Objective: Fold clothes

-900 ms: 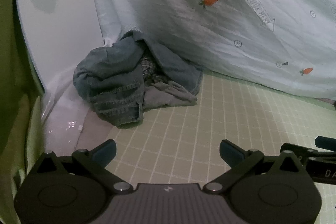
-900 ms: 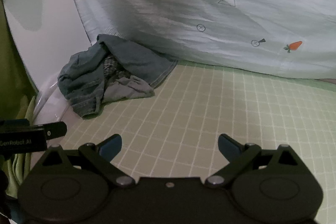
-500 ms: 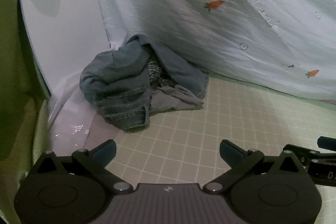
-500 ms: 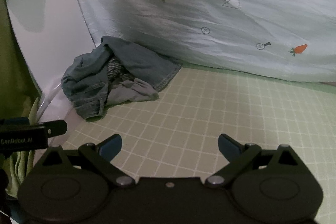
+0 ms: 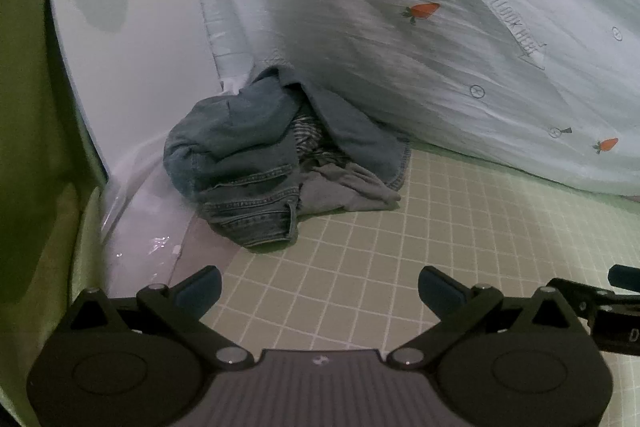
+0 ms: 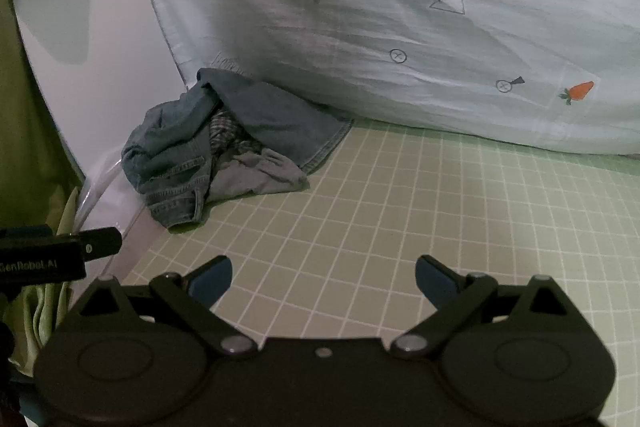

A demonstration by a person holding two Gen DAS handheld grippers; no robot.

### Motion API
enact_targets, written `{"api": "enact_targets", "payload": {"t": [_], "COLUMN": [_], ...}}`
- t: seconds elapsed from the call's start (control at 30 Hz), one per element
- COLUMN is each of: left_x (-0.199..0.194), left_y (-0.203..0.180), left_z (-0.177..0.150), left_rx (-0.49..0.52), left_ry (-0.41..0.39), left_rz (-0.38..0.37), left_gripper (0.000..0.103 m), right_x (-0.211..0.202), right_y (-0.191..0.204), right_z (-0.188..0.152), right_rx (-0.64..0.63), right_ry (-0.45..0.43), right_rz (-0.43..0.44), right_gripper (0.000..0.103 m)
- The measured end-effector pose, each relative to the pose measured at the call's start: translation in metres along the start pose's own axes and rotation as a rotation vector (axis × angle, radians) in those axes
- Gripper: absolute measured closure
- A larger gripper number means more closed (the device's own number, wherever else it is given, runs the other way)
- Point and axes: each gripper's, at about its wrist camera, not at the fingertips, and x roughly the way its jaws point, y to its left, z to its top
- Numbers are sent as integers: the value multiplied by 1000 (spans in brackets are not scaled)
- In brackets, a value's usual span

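Note:
A crumpled heap of clothes lies on the green checked sheet, pressed against the quilt. It is mostly blue denim, with a grey garment at its front and a checked fabric tucked inside. My left gripper hangs open over the sheet, a short way in front of the heap, nothing between its fingers. My right gripper is open too, empty, farther right of the heap. Each gripper's body shows at the edge of the other's view.
A pale blue quilt with carrot prints fills the back and right. A white headboard stands at the left, with clear plastic at its foot. The green checked sheet stretches to the right.
Both grippers have drifted back and left a little, so the heap sits farther right and smaller in both views. Their jaws stay wide apart.

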Motion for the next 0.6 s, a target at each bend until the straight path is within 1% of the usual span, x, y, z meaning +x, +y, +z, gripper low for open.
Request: {"api": "enact_targets", "payload": {"t": [0.6], "left_x": [5], "left_y": [-3], "left_z": [4], "left_rx": [-4], "left_ry": [11], "left_rz": [0], "left_gripper": [0], "right_x": [3], "right_y": [-7], "right_z": [2], "right_rx": [6], "right_ry": [-5], "right_rz": [-12], "right_gripper": [4]}}
